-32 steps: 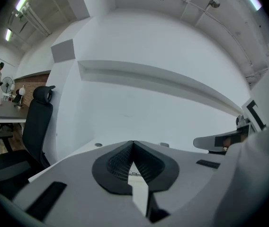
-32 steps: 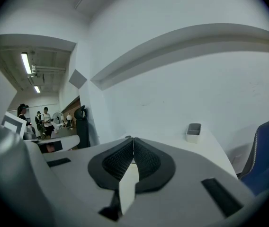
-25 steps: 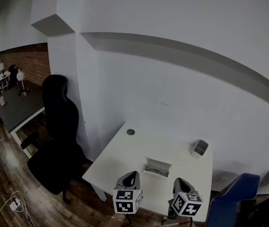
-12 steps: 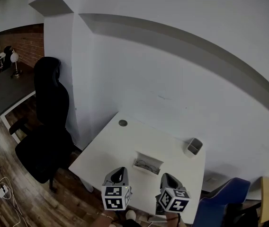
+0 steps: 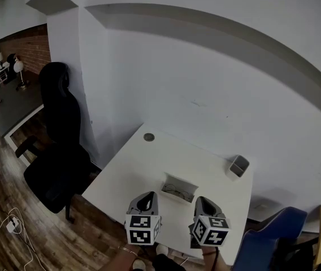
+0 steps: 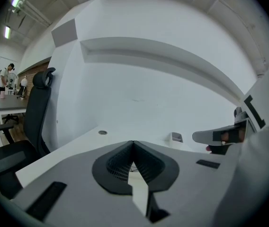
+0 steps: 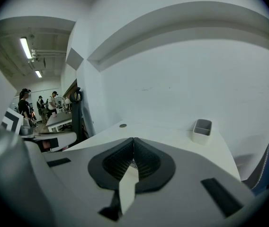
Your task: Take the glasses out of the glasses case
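**Both jaws shut and empty; open case lies just ahead, between the grippers**

Left gripper (image 6: 133, 144): jaws pressed together along their whole length, nothing between them. Right gripper (image 7: 133, 140): the same, jaws together, nothing held. In the head view both grippers hang over the near edge of the white bench (image 5: 143, 162), side by side and apart from each other, jaws pointing toward the far wall.

The glasses case (image 5: 181, 180) sits on the bench just beyond the jaws, in the gap between the two grippers. It is open, and the glasses (image 5: 174, 193) lie inside it, dark thin frame, not touched by either gripper. The long axis of the case runs left to right, across the direction the jaws point, with the right end slightly nearer.

Judgement: neither gripper is clearly closer, the right perhaps marginally. Jaws must part before any grasp, and the approach is forward and down.

Also on the bench: a small grey cup (image 5: 239, 166) far right and a round disc (image 5: 148, 136) far left, both well apart from the case. A black chair (image 5: 59, 151) stands left of the bench.
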`<state>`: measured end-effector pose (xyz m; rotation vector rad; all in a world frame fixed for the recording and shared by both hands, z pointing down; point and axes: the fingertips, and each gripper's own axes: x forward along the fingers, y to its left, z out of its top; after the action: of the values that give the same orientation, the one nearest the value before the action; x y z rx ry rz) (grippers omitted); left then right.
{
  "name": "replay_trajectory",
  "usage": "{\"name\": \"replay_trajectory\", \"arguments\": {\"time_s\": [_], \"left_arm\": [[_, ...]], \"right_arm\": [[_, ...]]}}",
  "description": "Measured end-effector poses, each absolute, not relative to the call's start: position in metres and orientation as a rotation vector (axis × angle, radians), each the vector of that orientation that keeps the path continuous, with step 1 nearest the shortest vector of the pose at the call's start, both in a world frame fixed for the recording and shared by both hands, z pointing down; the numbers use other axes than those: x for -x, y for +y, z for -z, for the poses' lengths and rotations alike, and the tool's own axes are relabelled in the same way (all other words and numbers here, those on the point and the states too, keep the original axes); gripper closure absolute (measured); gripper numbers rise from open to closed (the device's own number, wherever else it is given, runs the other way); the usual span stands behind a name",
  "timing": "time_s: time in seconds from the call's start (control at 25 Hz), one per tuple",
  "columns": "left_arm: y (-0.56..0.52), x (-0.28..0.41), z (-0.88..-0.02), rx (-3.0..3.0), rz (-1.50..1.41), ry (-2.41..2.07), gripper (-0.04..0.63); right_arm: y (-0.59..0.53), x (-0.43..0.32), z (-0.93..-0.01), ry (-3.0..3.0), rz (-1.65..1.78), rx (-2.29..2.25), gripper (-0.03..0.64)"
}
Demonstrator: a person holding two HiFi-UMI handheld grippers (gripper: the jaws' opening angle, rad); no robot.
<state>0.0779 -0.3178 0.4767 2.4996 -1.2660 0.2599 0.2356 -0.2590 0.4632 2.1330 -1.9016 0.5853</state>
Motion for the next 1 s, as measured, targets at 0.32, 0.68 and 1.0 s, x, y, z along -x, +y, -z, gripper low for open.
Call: {"name": "replay_trajectory", "arguments": {"time_s": [0.32, 0.68, 1.0], "left_arm": [[-0.328, -0.082, -0.496, -2.443, -0.320, -1.301, 0.588], [-0.326, -0.078, -0.540, -2.344, -0.452, -1.323, 0.588], [-0.321, -0.082, -0.573, -2.289, -0.538, -1.312, 0.588]], "right_arm": [[-0.276, -0.241, -0.483, -1.920, -0.644, -2.057, 0.584], [-0.288, -0.237, -0.530, -1.936, -0.786, -1.944, 0.584], [-0.290, -0.231, -0.566, -1.934, -0.859, -1.844, 0.584]]}}
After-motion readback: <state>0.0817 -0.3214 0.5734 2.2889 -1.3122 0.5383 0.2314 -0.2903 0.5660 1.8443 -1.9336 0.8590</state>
